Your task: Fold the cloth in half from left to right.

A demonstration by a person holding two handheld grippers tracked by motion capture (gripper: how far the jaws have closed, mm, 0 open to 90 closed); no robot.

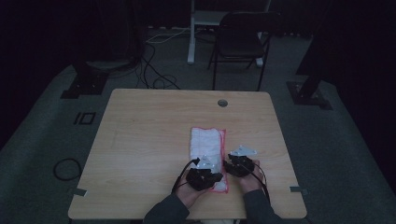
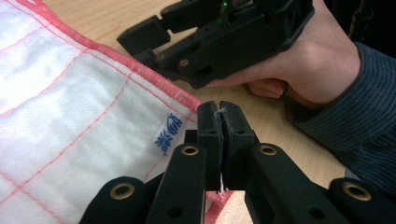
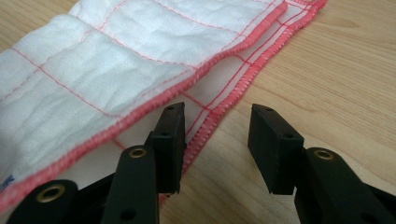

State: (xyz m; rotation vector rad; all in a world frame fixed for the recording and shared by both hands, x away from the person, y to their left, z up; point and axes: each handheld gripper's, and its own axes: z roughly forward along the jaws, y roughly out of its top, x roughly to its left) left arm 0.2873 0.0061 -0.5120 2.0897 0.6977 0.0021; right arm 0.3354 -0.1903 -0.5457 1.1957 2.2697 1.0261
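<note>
A folded white cloth [image 1: 207, 140] with a red stitched border and red grid lines lies on the wooden table [image 1: 140, 140], right of centre towards the front. My left gripper [image 1: 217, 178] sits at the cloth's near corner. In the left gripper view its jaws are pressed together [image 2: 219, 114], with white fibres and the cloth's [image 2: 70, 102] hem caught between them. My right gripper [image 1: 228, 164] is at the cloth's right edge, open [image 3: 217, 140]. One jaw hangs over the red hem [image 3: 219, 109], the other over bare wood. The right gripper [image 2: 144, 39] also appears in the left gripper view, held by a hand.
A round cable hole [image 1: 222, 102] is in the table near its far edge. Behind the table stand a dark folding chair [image 1: 243, 39] and a white post [image 1: 191, 32], with cables [image 1: 156, 70] on the floor. A coiled cable [image 1: 67, 168] lies left of the table.
</note>
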